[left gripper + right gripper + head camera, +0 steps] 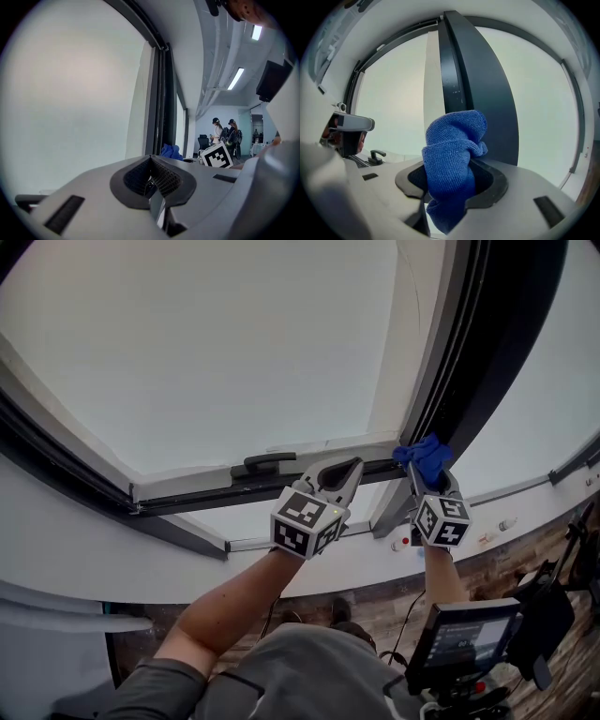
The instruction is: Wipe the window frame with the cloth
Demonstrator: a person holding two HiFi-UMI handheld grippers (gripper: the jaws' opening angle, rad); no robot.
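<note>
Tightly bunched blue cloth [454, 150] pinched in right hand-held gripper [450, 185], left hand-held gripper [151, 173] closed, empty

lower end of cloth [452, 150] hidden between jaws, distant people [217, 132] too small to tell

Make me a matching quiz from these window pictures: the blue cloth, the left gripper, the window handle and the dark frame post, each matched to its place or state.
Things:
1. blue cloth
2. left gripper
3. window handle
4. dark frame post

Places or states:
A. jaws together, nothing between them
B. pinched in the right gripper
C. rising just behind the cloth
D. lying along the sash rail, to the left of the left gripper in the head view

Pairs: 1-B, 2-A, 3-D, 4-C
</note>
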